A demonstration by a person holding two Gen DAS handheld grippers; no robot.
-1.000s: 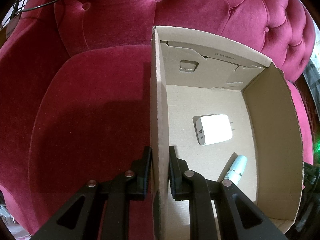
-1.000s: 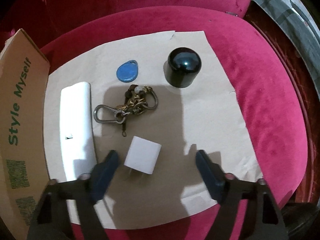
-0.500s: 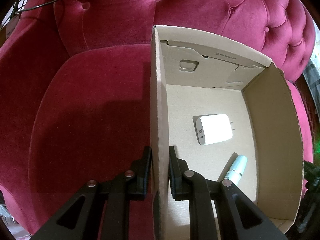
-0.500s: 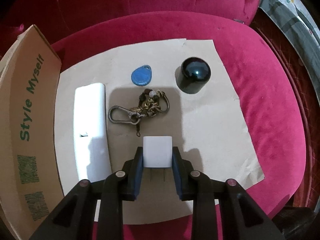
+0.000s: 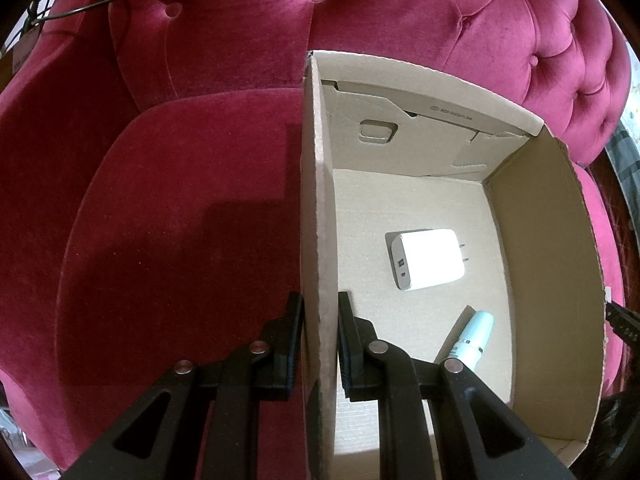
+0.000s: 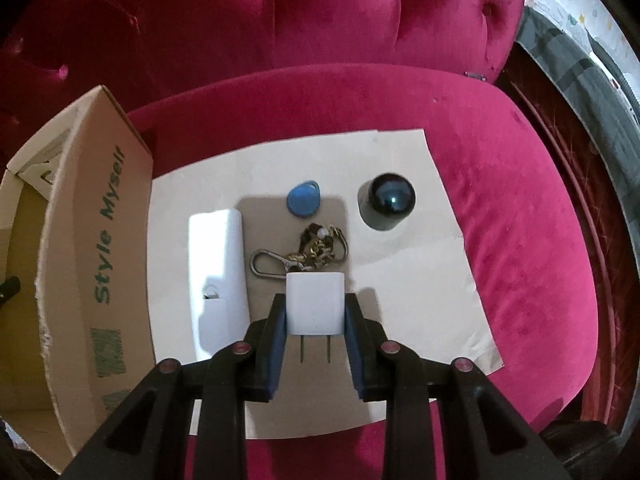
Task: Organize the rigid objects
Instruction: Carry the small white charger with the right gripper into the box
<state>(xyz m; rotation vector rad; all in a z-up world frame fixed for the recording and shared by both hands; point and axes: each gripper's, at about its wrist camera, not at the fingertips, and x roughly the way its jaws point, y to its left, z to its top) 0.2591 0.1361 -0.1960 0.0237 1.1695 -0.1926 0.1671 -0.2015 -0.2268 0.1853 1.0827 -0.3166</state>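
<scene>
My left gripper (image 5: 318, 312) is shut on the left wall of an open cardboard box (image 5: 316, 184). Inside the box lie a white charger (image 5: 430, 258) and a pale blue tube (image 5: 474, 336). My right gripper (image 6: 316, 308) is shut on a small white plug adapter (image 6: 315, 304), prongs toward me, lifted above a brown paper sheet (image 6: 432, 280). On the sheet lie a white remote-like bar (image 6: 218, 276), a blue key fob (image 6: 304, 198), a keychain with carabiner (image 6: 308, 252) and a black round cap (image 6: 388, 200). The box stands left of the sheet in the right wrist view (image 6: 96, 240).
Everything sits on a crimson velvet sofa (image 6: 520, 208) with a tufted back (image 5: 400, 20). A dark floor and grey fabric (image 6: 580, 64) lie beyond the sofa's right edge.
My right gripper closed on the white plug adapter and lifted it off the paper, drawing back from the sheet. My left gripper kept its hold on the box wall.
</scene>
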